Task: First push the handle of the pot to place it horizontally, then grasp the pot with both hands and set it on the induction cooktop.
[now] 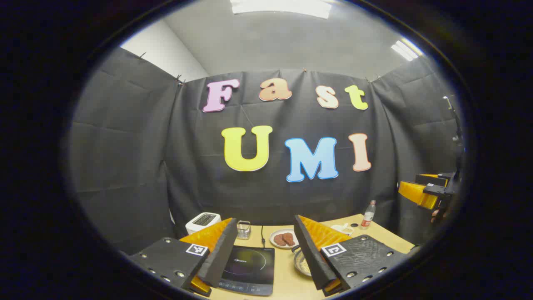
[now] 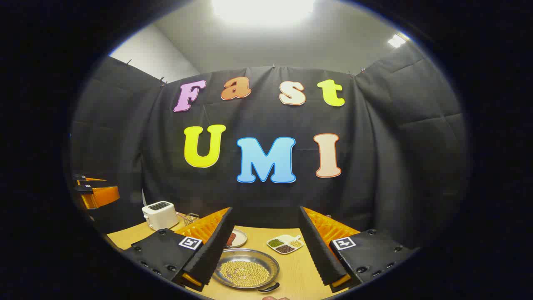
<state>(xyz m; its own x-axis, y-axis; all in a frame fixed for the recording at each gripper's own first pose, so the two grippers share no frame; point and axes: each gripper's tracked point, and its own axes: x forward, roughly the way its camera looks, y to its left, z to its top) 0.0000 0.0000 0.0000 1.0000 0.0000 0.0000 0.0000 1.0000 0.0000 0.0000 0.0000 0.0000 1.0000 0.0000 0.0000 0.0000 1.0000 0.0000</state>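
Observation:
A shallow metal pot (image 2: 245,273) holding small yellow beans sits on the wooden table (image 2: 291,275), low between the fingers in the right gripper view. A dark handle (image 2: 268,287) shows at its near rim. My right gripper (image 2: 265,210) is open and held above the table, apart from the pot. In the left gripper view the black induction cooktop (image 1: 250,271) lies flat on the table, and part of the pot (image 1: 302,262) peeks out to its right behind one finger. My left gripper (image 1: 264,221) is open and empty, above the cooktop. The right gripper (image 1: 418,193) hovers at the far right.
A white toaster (image 2: 158,214) and a small wire basket (image 2: 190,217) stand at the back left. A plate with brown food (image 1: 283,238) and a divided dish of grains (image 2: 285,244) lie behind the pot. A bottle (image 1: 368,214) stands at the back right corner.

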